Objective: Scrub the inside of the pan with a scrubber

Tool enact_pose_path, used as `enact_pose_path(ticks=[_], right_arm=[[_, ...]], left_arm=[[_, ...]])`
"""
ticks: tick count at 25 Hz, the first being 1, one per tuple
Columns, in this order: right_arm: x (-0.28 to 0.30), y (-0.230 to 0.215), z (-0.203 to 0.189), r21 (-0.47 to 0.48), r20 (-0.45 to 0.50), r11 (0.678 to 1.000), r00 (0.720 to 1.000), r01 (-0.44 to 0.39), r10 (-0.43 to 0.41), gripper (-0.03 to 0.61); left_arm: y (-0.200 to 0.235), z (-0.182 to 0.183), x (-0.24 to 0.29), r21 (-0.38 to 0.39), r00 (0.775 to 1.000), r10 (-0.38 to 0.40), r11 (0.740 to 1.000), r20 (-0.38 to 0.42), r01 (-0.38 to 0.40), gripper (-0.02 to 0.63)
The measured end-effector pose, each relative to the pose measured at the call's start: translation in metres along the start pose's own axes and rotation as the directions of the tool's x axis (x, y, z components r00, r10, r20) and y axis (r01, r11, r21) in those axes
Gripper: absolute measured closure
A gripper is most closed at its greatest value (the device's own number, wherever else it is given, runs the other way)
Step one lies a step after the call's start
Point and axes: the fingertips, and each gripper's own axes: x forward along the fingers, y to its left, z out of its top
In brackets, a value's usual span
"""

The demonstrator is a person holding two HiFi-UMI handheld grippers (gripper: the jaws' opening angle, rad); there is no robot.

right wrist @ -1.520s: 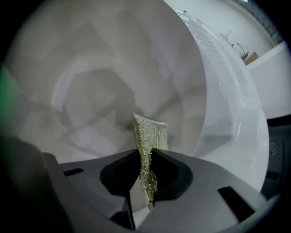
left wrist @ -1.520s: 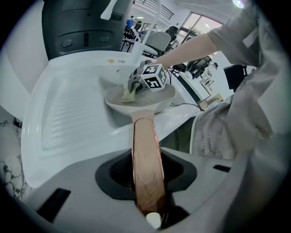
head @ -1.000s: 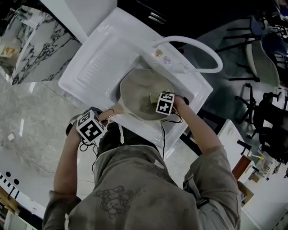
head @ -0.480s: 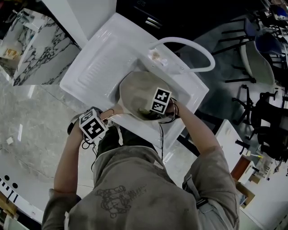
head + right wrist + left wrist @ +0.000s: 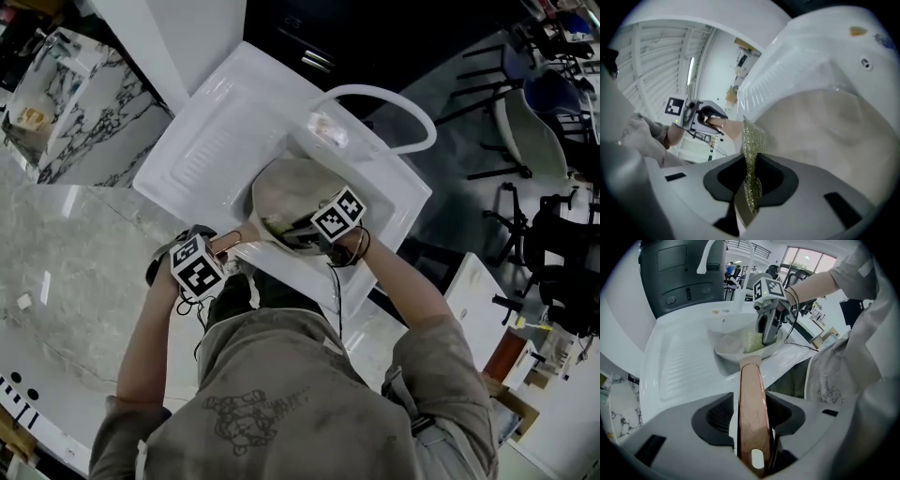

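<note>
A beige pan [image 5: 286, 192] sits in the white sink [image 5: 216, 122], its copper-coloured handle [image 5: 231, 242] pointing toward me. My left gripper [image 5: 217, 253] has that handle [image 5: 751, 404] between its jaws, which are opening; the pads still touch it low down. My right gripper [image 5: 317, 234] reaches into the pan's near right side, shut on a flat yellow-green scrubber [image 5: 752, 154]. The scrubber's far edge lies against the pan's inside [image 5: 825, 136]. In the left gripper view the scrubber [image 5: 751, 341] shows inside the pan [image 5: 729, 345] under the right gripper [image 5: 768, 336].
A white curved faucet [image 5: 398, 98] arches over the sink's far right corner. The ribbed draining board [image 5: 202, 131] lies left of the pan. A marble counter [image 5: 66, 253] runs to the left; chairs and stands crowd the right.
The right gripper has turned and shifted slightly over the pan's near right side with the scrubber. The left gripper stays at the handle.
</note>
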Motion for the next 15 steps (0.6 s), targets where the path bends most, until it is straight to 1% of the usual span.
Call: enact_pose_path(ticks=[1,3,6,10,13,15], right_arm=[[-0.005,0.001,0.009,0.01,0.073,1.0,0.997,0.015,-0.016,0.505],[-0.015,0.005,0.023,0.015,0.193,0.998,0.979,0.059,-0.061,0.506],[-0.032,0.02,0.04,-0.04,0.321,0.986,0.937,0.16,-0.139,0.506],[-0.055,0.043,0.061,-0.108,0.465,0.945,0.856,0.309,-0.227,0.508],[-0.074,0.068,0.077,-0.14,0.559,0.913,0.791,0.383,-0.246,0.508],[-0.089,0.087,0.088,-0.173,0.627,0.879,0.738,0.445,-0.25,0.508]], left_arm=[[0.0,0.001,-0.003,-0.002,1.0,0.007,1.0,0.008,-0.007,0.43],[0.0,0.003,-0.01,-0.021,0.999,0.013,1.0,0.035,-0.012,0.428],[0.002,0.013,-0.023,-0.076,0.994,0.02,0.997,0.104,-0.012,0.425],[0.004,0.033,-0.045,-0.107,0.975,0.045,0.994,0.218,-0.022,0.425],[0.005,0.045,-0.061,-0.099,0.959,0.07,0.994,0.276,-0.044,0.426],[0.007,0.052,-0.07,-0.089,0.95,0.091,0.994,0.3,-0.068,0.426]])
